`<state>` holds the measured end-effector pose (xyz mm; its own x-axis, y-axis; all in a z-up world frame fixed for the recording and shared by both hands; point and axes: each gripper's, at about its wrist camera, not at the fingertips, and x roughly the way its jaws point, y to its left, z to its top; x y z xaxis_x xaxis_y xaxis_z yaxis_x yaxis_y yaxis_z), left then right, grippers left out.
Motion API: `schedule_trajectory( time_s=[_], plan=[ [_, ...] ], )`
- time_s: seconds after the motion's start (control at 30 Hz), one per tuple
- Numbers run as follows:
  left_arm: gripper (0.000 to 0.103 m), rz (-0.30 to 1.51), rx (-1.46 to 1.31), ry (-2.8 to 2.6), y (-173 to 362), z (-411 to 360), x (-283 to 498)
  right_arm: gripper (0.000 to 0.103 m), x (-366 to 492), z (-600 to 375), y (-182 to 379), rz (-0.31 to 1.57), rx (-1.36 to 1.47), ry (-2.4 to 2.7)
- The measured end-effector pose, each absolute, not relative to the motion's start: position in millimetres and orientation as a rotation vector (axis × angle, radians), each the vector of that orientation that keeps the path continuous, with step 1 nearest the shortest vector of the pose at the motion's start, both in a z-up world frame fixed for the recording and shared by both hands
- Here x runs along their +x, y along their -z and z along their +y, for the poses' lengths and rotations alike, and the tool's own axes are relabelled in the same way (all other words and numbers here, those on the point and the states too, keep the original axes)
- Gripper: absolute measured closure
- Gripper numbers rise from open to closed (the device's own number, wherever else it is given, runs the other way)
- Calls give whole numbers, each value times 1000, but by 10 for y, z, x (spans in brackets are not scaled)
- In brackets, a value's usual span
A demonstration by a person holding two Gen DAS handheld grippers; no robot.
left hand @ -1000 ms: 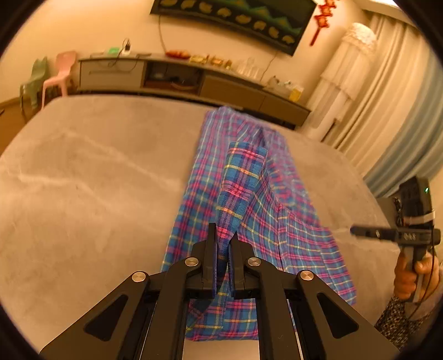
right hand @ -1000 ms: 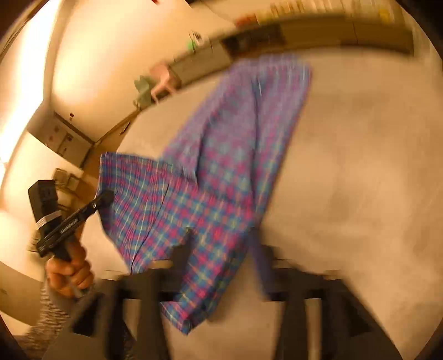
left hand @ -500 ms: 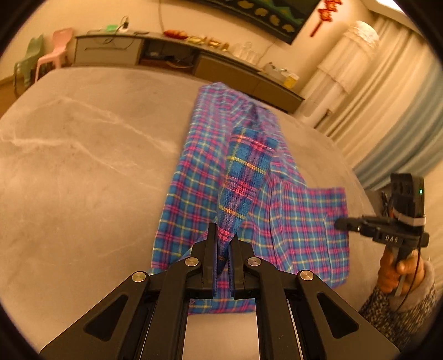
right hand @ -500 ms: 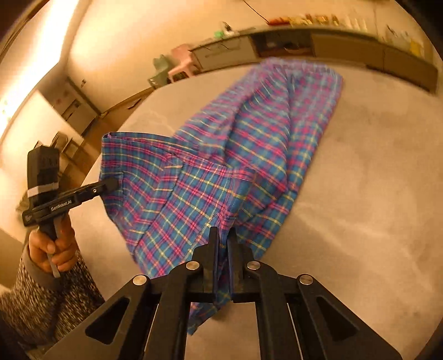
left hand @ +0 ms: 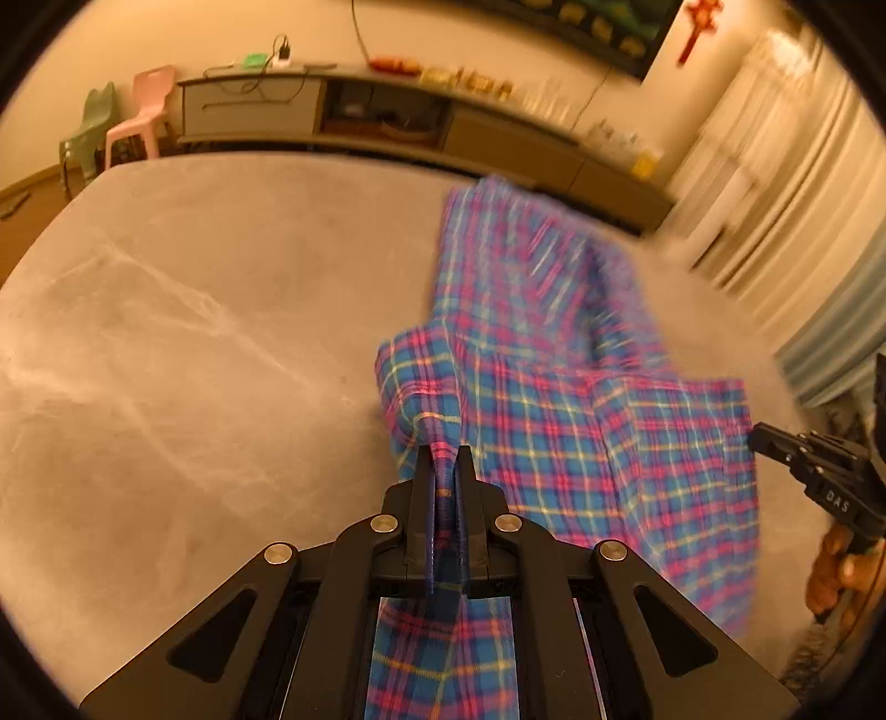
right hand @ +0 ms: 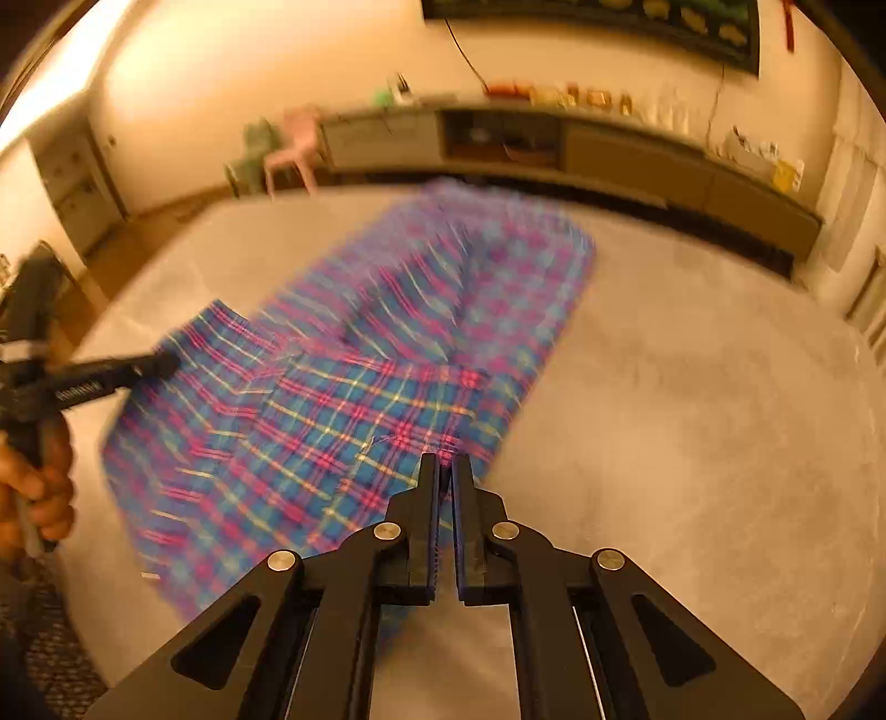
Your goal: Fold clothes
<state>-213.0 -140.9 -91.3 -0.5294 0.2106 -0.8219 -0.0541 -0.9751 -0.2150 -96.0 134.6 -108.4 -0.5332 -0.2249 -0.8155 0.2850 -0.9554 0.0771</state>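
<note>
The plaid garment [left hand: 559, 421] is spread on the grey bed [left hand: 183, 360], reaching toward 12 o'clock. The left hand-held gripper [left hand: 444, 459] is clamped on one near corner, the right hand-held gripper [right hand: 446, 471] on the other. Both corners are best lifted level and carried forward together, so the fold lands straight.

The setting is a home, a bedroom or living room. Ahead of the tool lies a wide grey bed surface [left hand: 194, 343]. Beyond it, a long low cabinet [left hand: 387, 119] runs along the far wall, cluttered with small items too small to identify. A dark framed picture [right hand: 637, 22] hangs above it. Two small plastic chairs [left hand: 138, 116] stand ahead to the left; pale curtains [left hand: 775, 166] hang to the right.
</note>
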Motion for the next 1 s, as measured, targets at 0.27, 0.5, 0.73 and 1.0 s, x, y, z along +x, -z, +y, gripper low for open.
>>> schedule_trajectory(
  time_s=[0.27, 0.5, 0.73, 1.0],
  plan=[
    [85, -79, -1441, -2686, 984, -1265, -2072, 97, -1138, 1459, 1434, 87, 1410, 2524],
    [81, -138, -1173, -2707, 476, -1426, -1510, 85, -620, 1469, 598, 117, 1128, 2664],
    [81, 31, -1380, -2491, 1177, -1035, -1350, 59, -96, 847, 1197, 357, 1256, 2311],
    [75, -70, -1337, -2493, 980, -1137, -1162, 58, 45, 1009, 1665, 430, 1393, 2171]
  ],
)
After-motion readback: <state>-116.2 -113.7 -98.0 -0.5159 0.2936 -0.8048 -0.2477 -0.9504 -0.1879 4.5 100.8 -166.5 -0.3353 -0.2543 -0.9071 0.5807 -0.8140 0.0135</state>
